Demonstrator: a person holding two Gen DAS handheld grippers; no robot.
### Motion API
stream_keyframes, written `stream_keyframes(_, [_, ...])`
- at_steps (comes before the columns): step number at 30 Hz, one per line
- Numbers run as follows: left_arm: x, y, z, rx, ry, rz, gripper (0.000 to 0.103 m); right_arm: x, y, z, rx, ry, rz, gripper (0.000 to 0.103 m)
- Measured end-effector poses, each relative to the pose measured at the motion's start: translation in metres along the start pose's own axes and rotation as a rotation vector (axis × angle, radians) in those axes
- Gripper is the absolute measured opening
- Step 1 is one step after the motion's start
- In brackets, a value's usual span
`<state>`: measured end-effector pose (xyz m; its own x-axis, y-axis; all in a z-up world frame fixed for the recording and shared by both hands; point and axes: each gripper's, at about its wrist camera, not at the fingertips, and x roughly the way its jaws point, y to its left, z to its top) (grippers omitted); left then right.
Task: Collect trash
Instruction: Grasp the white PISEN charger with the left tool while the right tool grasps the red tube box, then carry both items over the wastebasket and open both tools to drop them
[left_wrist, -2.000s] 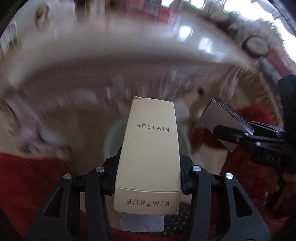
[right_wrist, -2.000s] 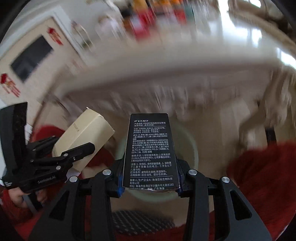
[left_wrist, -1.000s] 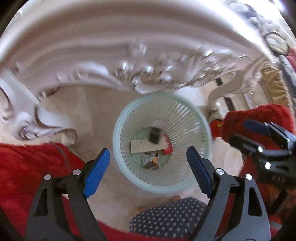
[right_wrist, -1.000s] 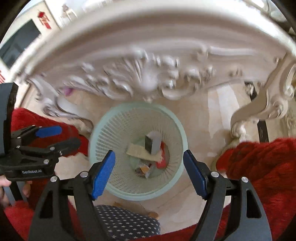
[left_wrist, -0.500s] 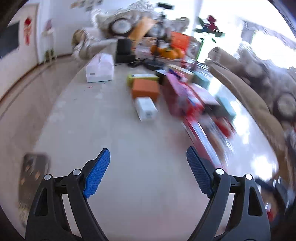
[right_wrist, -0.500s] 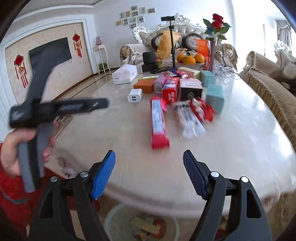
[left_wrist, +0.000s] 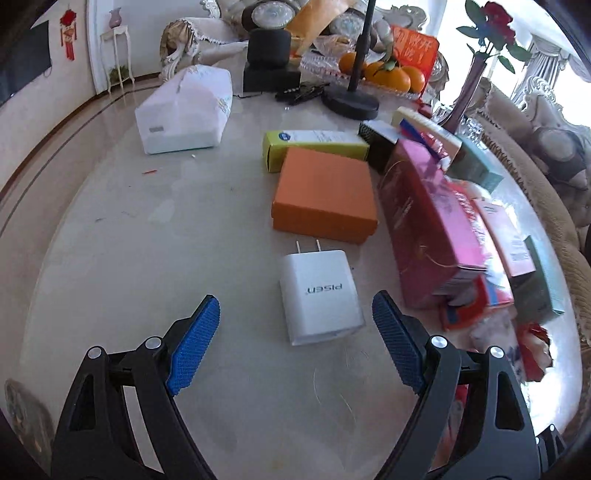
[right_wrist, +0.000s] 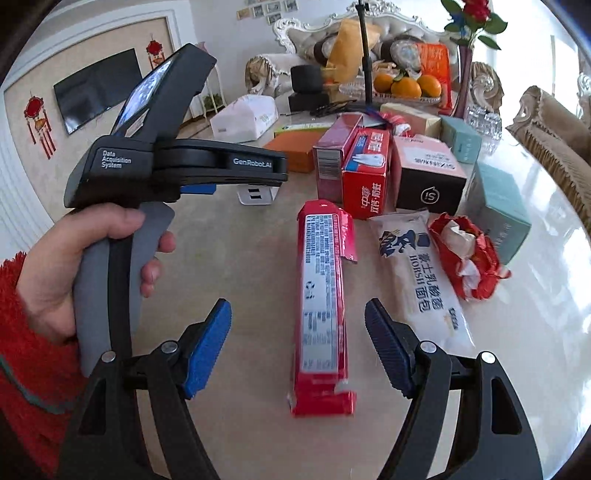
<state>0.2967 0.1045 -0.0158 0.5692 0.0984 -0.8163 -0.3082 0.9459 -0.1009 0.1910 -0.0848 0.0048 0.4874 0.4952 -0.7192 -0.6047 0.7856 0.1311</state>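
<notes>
A glossy marble table fills your view, crowded with boxes and wrappers at its far side. Your left gripper is released and empty above a white charger, which lies just this side of an orange box. Your right gripper is also spread wide with nothing in it, over a long red wrapper lying flat between its jaws in view, a white bread bag beside it.
</notes>
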Motion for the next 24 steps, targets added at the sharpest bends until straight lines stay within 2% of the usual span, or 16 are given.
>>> stream_keyframes(4, [0.004, -0.003, 0.0, 0.028, -0.012, 0.022, 0.083, 0.005, 0.002, -0.001, -0.001, 0.014, 0.002, 0.069])
stream_keyframes(7, [0.004, -0.004, -0.001, 0.039, -0.019, 0.033, 0.081, 0.008, 0.004, 0.001, -0.019, 0.015, -0.025, 0.06])
stream_keyframes(8, [0.004, -0.004, -0.003, 0.049, -0.028, 0.045, 0.075, 0.008, 0.004, 0.002, -0.018, 0.015, -0.034, 0.053])
stream_keyframes(9, [0.002, -0.004, -0.003, 0.048, -0.034, 0.038, 0.063, 0.007, 0.003, 0.002, -0.013, 0.014, -0.039, 0.043])
stream_keyframes(10, [0.0, -0.003, -0.003, 0.05, -0.041, 0.03, 0.053, 0.008, 0.001, 0.003, -0.01, 0.013, -0.042, 0.037])
stream_keyframes(11, [-0.001, -0.003, -0.003, 0.058, -0.046, 0.03, 0.038, 0.007, 0.0, 0.003, -0.008, 0.012, -0.052, 0.024])
stream_keyframes(19, [-0.011, 0.004, -0.007, 0.057, -0.041, -0.033, 0.038, -0.006, 0.009, -0.001, -0.029, -0.024, -0.035, 0.023])
stream_keyframes(24, [-0.056, 0.01, -0.028, 0.105, -0.107, -0.086, 0.038, -0.046, 0.011, -0.007, -0.002, -0.093, 0.013, 0.023])
